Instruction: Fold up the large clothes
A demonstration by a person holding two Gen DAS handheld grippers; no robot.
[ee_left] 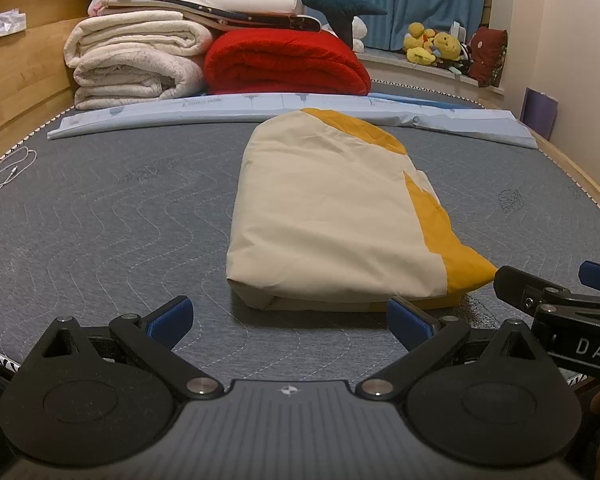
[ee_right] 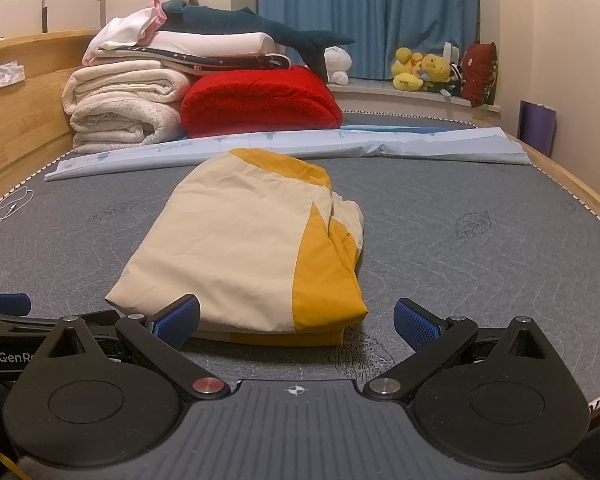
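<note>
On the grey quilted mattress [ee_left: 100, 208], near its front edge, lies the folded cream-and-mustard garment [ee_left: 324, 216], a flat bundle well apart from the bedding behind it. Both hand-held grippers sit just short of its near edge, fingers spread wide and holding nothing: the left gripper [ee_left: 290, 320] faces the cream side, the right gripper [ee_right: 296, 320] the mustard corner.

From the left wrist, the mustard cloth shows only as a strip along the bundle's right edge, and the right gripper's black linkage enters at the frame's right. From the right wrist, the mustard panel is broader, with rumpled layers bunched along the far right side that the other view hardly shows.

Behind the garment stretches a long pale-blue folded sheet [ee_right: 300, 142], then a red fleece blanket [ee_right: 260, 100] beside rolled cream blankets [ee_right: 120, 112]. Yellow plush toys [ee_right: 420, 68] sit on the window ledge.
</note>
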